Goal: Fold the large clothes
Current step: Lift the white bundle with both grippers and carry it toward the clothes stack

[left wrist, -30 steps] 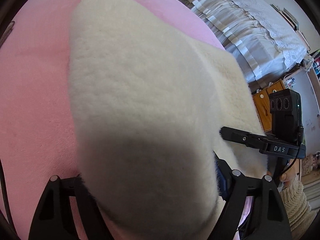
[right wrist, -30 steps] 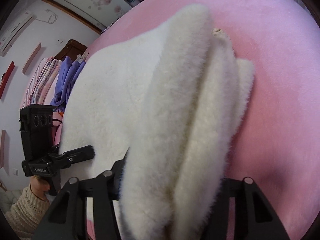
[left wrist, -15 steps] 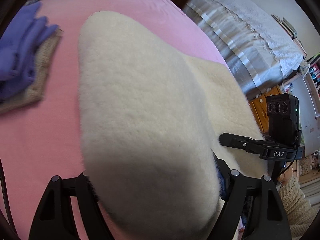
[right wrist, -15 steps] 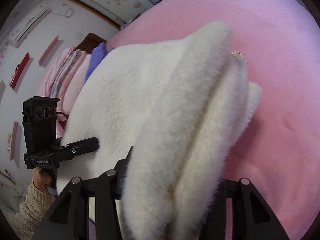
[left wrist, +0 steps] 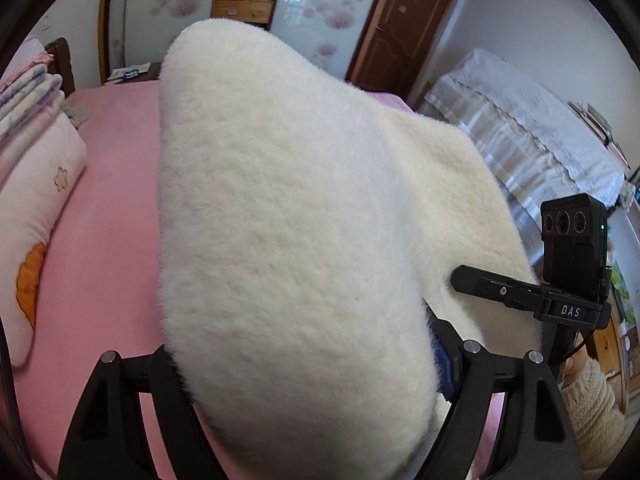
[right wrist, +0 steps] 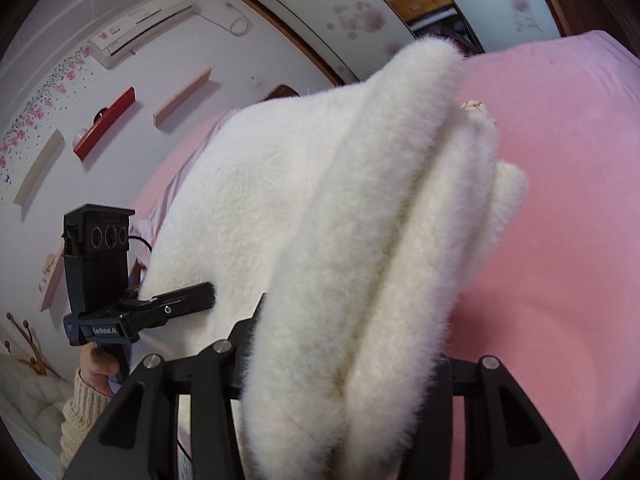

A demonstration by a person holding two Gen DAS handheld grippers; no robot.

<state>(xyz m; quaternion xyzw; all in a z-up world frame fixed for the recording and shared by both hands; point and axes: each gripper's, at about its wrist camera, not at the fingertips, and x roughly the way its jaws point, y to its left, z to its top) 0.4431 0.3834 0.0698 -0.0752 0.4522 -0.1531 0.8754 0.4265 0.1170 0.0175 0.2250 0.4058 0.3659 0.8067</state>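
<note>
Left gripper (left wrist: 312, 364): jaws opening slightly, thick cream fleece garment (left wrist: 280, 220) bunched between. Right gripper (right wrist: 340, 364): jaws pinching gathered folds. Garment edge now lifted off pink bed (right wrist: 560, 240), headboard newly visible; fold-over underway.

Your view ahead is mostly blocked by the thick cream fleece garment (left wrist: 288, 240), which fills the gap between the fingers of both grippers and drapes across the space between them. To your left, the pink bed sheet (left wrist: 104, 216) lies bare in a wide strip, but it ends at a pink pillow (left wrist: 36, 216) with folded blankets (left wrist: 24, 96) stacked beyond it. To your right, the sheet (right wrist: 568, 208) is open right up to the far edge. The right gripper (left wrist: 472, 280) hangs just beside the fleece's right edge, so the 2 tools are close. Past the bed stand a cloth-covered unit (left wrist: 532, 132) and a brown door (left wrist: 404, 24).
</note>
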